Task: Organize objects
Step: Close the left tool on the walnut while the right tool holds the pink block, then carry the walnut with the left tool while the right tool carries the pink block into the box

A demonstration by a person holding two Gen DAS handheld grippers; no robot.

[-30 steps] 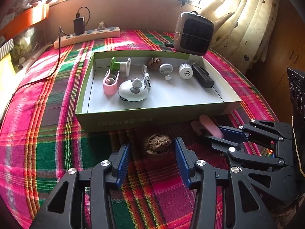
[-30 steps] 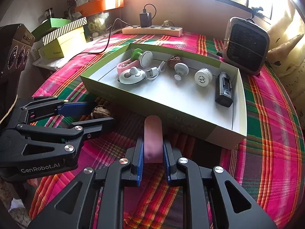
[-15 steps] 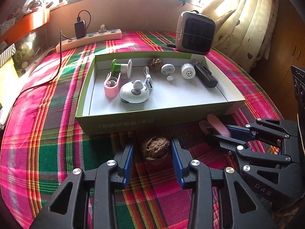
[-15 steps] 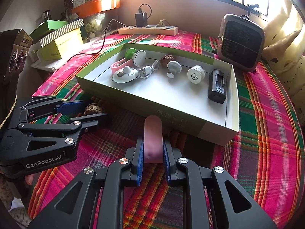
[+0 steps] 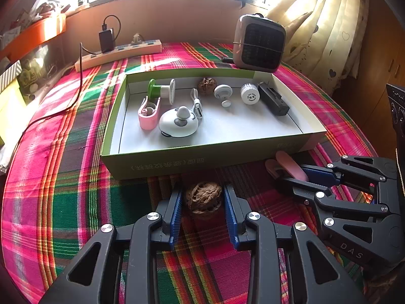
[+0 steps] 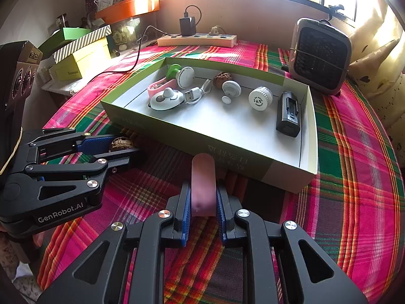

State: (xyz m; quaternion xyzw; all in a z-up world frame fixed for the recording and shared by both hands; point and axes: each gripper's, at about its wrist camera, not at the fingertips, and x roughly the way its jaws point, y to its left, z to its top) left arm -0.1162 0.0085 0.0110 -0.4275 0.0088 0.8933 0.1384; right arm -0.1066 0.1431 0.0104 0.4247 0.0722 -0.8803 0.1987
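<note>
Left wrist: we closed on walnut (image 5: 203, 199).
Left gripper (image 5: 202, 210) jaws closing, walnut centred between; right gripper (image 6: 202, 202) clamped pink clip (image 6: 203, 185).

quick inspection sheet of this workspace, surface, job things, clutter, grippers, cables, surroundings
surface: plaid cloth covers the table.
job's things: walnut on cloth before the open box; pink clip.
clutter: nothing seen loose on the cloth.
grippers: left gripper closing around the walnut, pads not clearly touching; right gripper shut on the pink clip.
cables: black cord from the power strip.
surroundings: heater, curtain, window ledge.
</note>
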